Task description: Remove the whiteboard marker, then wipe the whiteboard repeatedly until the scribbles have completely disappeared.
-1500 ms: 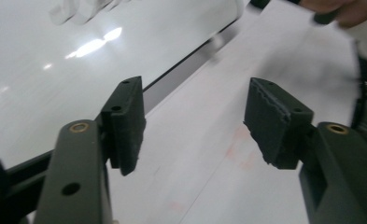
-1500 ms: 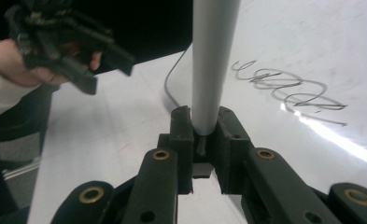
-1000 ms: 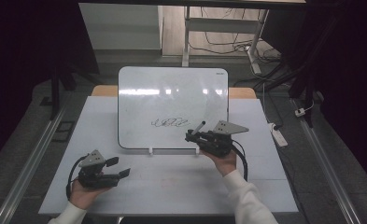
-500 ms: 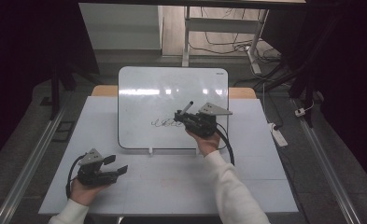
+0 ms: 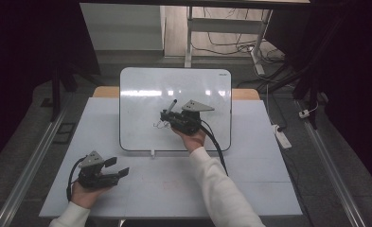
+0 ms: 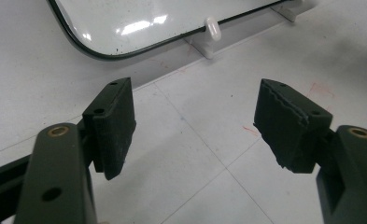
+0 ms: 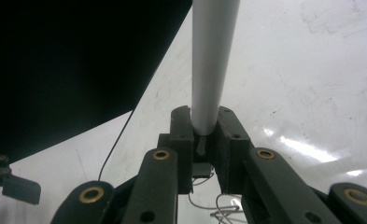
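From the high view, the whiteboard [image 5: 174,94] sits on the far half of the white table [image 5: 250,184]. The right gripper [image 5: 167,116] is over the board's middle, holding a marker [image 5: 170,106] that sticks up and away from the person, right by some dark scribbles [image 5: 161,124] on the board. The left gripper [image 5: 119,168] is near the table's front left, well off the board's near-left corner, resting in the person's hand [image 5: 82,194].

In the left gripper view the jaws are wide apart with nothing between them, just bare table, and the board's rounded corner [image 6: 102,46] is up ahead with a little white clip [image 6: 212,29] on its edge.

In the right gripper view the jaws are clamped tight on the marker's [image 7: 214,60] grey barrel, with scribble lines [image 7: 218,205] on the board just below.
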{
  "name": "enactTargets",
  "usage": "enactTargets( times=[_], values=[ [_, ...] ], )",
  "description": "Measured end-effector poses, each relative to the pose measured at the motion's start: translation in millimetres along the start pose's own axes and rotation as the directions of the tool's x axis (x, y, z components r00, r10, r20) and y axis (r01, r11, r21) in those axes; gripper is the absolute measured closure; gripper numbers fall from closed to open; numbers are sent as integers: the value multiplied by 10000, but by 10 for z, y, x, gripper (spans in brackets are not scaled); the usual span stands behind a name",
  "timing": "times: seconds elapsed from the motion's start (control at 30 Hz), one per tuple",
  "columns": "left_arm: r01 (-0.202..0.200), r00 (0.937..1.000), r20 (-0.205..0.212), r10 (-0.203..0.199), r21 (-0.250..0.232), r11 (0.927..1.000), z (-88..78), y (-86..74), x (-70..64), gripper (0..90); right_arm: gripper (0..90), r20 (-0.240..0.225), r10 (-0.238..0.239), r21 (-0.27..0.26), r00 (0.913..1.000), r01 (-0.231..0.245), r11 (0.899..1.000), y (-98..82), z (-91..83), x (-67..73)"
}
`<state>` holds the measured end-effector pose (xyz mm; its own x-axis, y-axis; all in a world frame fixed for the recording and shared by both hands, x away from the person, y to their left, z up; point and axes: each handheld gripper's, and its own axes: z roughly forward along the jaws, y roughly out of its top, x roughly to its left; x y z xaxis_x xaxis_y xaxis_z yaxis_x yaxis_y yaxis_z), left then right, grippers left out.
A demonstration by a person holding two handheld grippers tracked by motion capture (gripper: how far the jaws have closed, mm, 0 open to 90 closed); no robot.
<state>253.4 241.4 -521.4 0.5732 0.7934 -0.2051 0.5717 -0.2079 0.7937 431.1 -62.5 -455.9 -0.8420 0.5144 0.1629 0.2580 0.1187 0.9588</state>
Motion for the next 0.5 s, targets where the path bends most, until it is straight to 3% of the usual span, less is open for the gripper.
enactTargets(
  times=[0.5],
  values=[
    [-93,10000,-9,93,-68,9999,-14,-6,-22,295,789,277,-264,406,9993,253,9989,-79,256,-3]
  ],
)
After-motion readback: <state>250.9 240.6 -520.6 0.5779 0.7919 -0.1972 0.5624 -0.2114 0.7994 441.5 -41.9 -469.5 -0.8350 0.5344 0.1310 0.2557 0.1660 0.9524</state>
